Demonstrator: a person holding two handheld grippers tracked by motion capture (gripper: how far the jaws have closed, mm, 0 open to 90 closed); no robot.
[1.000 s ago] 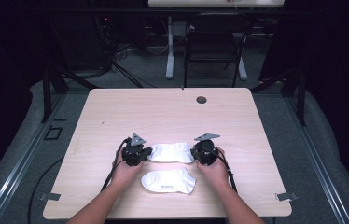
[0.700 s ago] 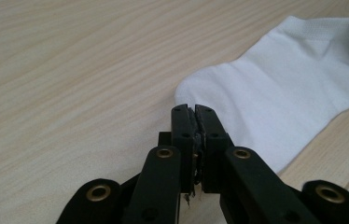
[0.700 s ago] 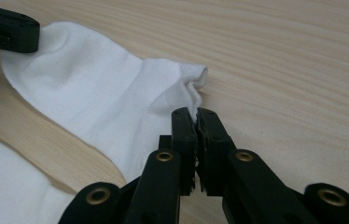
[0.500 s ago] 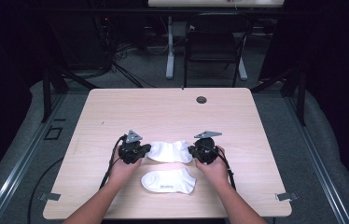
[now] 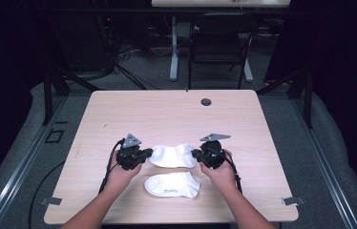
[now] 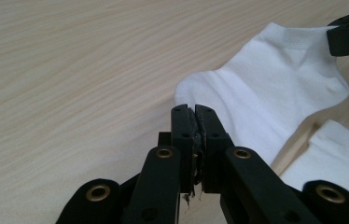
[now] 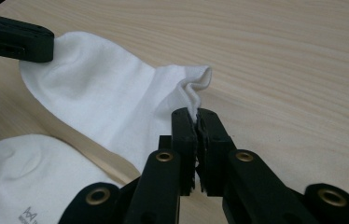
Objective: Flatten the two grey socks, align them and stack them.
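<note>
Socks: two white ankle socks on the light wood-grain tabletop point(image 5: 167, 109), near the person's edge. The far sock point(image 5: 172, 155) is stretched between both claws; the near sock point(image 5: 173, 184) lies flat just in front of it, apart from either claw, small printed logo facing up.

Left claw point(image 6: 195, 114): jaws pressed together, pinching the toe end of the far sock. Right claw point(image 7: 196, 116): jaws likewise pressed together, pinching the bunched cuff edge at the opposite end. The left gripper view shows fabric slack toward the middle, with the sock lifting off the wood by the jaws.

Judgement: gripping both ends keeps the sock spread and flat as it is raised, probably so it can be laid over the near sock to pair them. The end grips are thin; a slip at the cuff would let the fabric fold.

Surface: bare otherwise, apart from a dark round grommet point(image 5: 206, 102) near the far edge. Room: dim, grey floor, a chair point(image 5: 219, 43) and table legs behind.
</note>
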